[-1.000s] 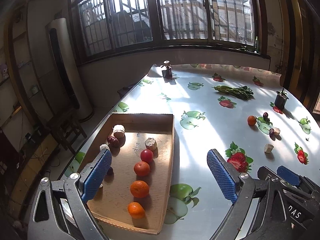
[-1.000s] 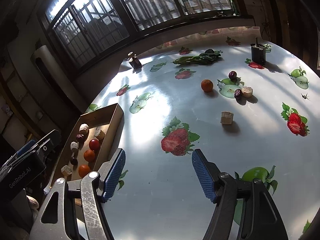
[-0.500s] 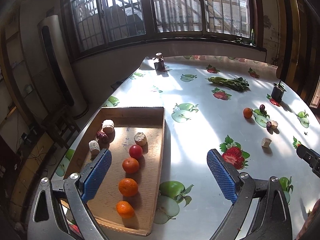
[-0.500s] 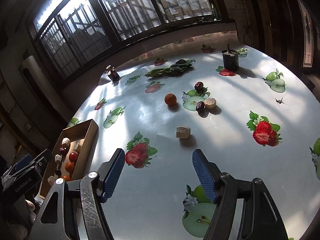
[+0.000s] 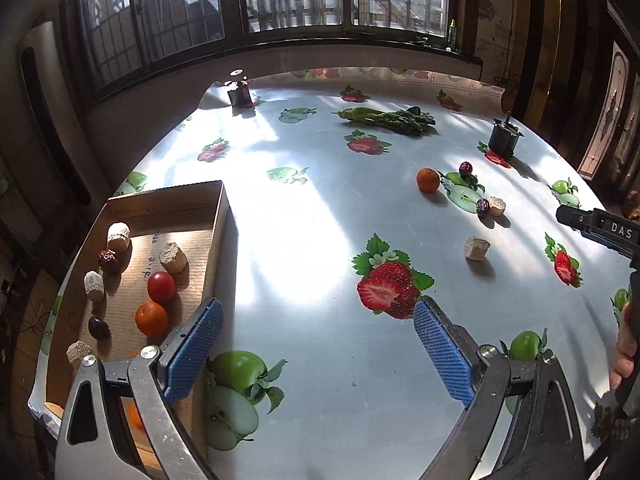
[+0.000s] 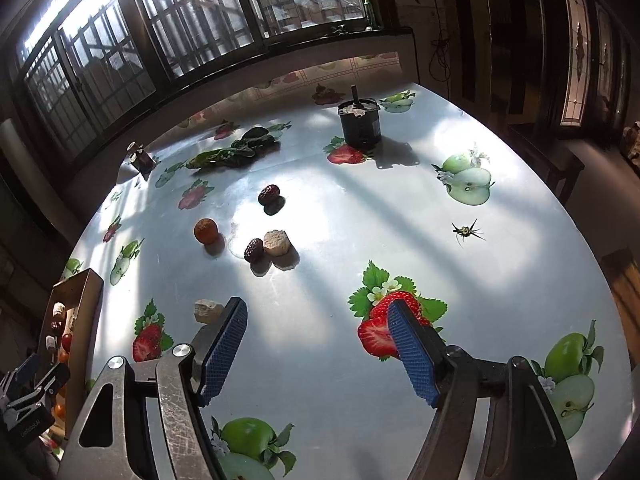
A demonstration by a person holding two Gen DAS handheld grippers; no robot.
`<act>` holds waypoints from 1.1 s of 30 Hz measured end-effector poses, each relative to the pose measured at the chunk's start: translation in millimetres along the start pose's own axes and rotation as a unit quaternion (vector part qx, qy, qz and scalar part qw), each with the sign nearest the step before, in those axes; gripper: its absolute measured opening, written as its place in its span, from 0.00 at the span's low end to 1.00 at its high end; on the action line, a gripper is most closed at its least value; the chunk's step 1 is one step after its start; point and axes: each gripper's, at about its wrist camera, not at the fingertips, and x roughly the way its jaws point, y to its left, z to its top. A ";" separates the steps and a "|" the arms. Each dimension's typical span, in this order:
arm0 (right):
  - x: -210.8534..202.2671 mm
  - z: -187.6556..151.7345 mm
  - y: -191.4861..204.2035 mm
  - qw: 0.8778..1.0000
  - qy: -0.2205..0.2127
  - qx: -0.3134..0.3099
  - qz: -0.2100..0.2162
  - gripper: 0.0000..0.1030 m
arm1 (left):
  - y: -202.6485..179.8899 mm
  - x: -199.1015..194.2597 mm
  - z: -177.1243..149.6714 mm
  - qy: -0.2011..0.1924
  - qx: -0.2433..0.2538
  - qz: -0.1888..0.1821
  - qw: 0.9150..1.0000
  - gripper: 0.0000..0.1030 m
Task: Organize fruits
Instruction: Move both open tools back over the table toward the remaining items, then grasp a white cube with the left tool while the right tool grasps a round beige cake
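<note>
Five loose pieces are being faced by the right gripper (image 6: 316,346), jaws spread and empty: nearest, a cork-like chunk (image 6: 208,311) just left of its left finger, then a date (image 6: 254,249), an orange (image 6: 205,231). The cardboard tray (image 5: 218,216), already stocked with fruit, is being flanked by the left gripper (image 5: 316,354), likewise spread and empty.

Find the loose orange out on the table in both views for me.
Left wrist: orange upper right of centre, left of a date.
Right wrist: orange left of centre, below-left of that date.
Shared landmark: black pot at the far edge.
</note>
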 end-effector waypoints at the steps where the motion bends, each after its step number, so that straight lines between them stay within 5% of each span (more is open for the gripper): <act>1: 11.0 7.2 2.2 1.000 0.001 -0.006 0.005 0.74 | -6.1 3.6 1.3 0.005 0.007 -0.017 1.000 0.93; 5: 60.3 25.9 6.8 1.000 0.024 -0.017 0.001 0.50 | -28.1 18.1 6.8 0.024 0.023 -0.073 0.997 0.93; 10: 92.1 25.6 2.4 0.999 0.041 0.004 0.032 0.50 | -56.0 36.6 17.6 0.011 0.050 -0.096 0.994 0.89; 14: 104.0 26.1 8.3 0.998 0.043 0.000 0.043 0.50 | -76.4 65.1 29.5 0.034 0.050 -0.131 0.990 0.70; 20: 113.9 31.5 18.4 0.999 0.034 -0.015 0.037 0.50 | -97.4 95.1 39.4 0.047 0.042 -0.182 0.981 0.70; 29: 111.4 29.5 16.4 0.998 0.033 -0.040 0.019 0.50 | -112.8 110.7 42.3 0.037 0.061 -0.187 0.980 0.69; 33: 110.4 25.7 20.8 0.998 0.031 -0.060 0.007 0.50 | -114.0 120.0 39.6 0.050 0.065 -0.190 0.978 0.36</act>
